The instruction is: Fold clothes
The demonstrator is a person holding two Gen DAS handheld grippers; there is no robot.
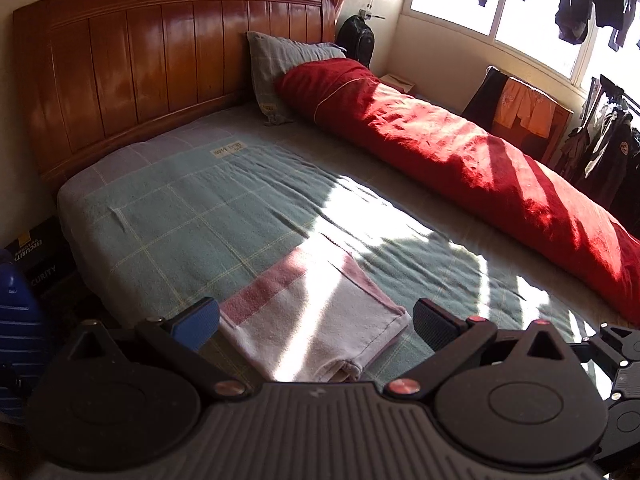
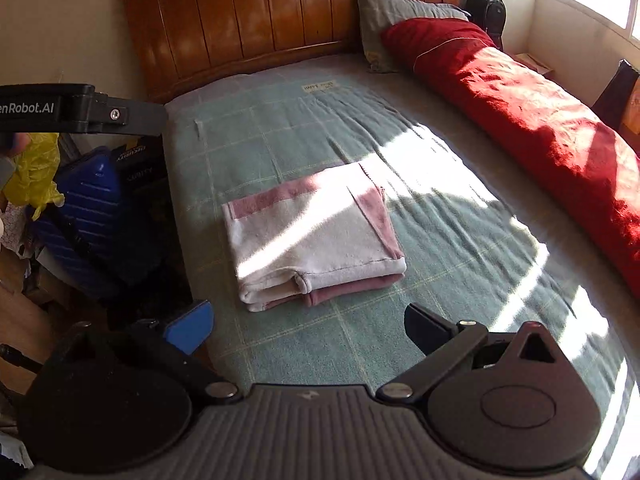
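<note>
Both tongs stand wide apart and hold nothing. The left tongs (image 1: 316,322) hover low over the near edge of the folded garment (image 1: 316,320), a pink-and-white piece; its near end lies between the blue finger (image 1: 196,322) and the black finger (image 1: 436,326), though neither finger touches the cloth as far as the view shows. The right tongs (image 2: 308,330) hang further back from the garment (image 2: 312,236) — a strip of bare bed cover (image 2: 352,340) separates their fingertips from its folded edge.

The garment lies in a neat rectangular stack on the green checked bed cover, toward the bed's near side and well apart from the long red bolster (image 2: 532,120) along the far side. The wooden headboard (image 2: 280,16) stands beyond the garment, with a grey pillow (image 2: 392,20) leaning against it.

In the right wrist view the left device's black arm (image 2: 80,110) reaches in level from the left edge, above a blue suitcase (image 2: 88,216) beside the bed.
</note>
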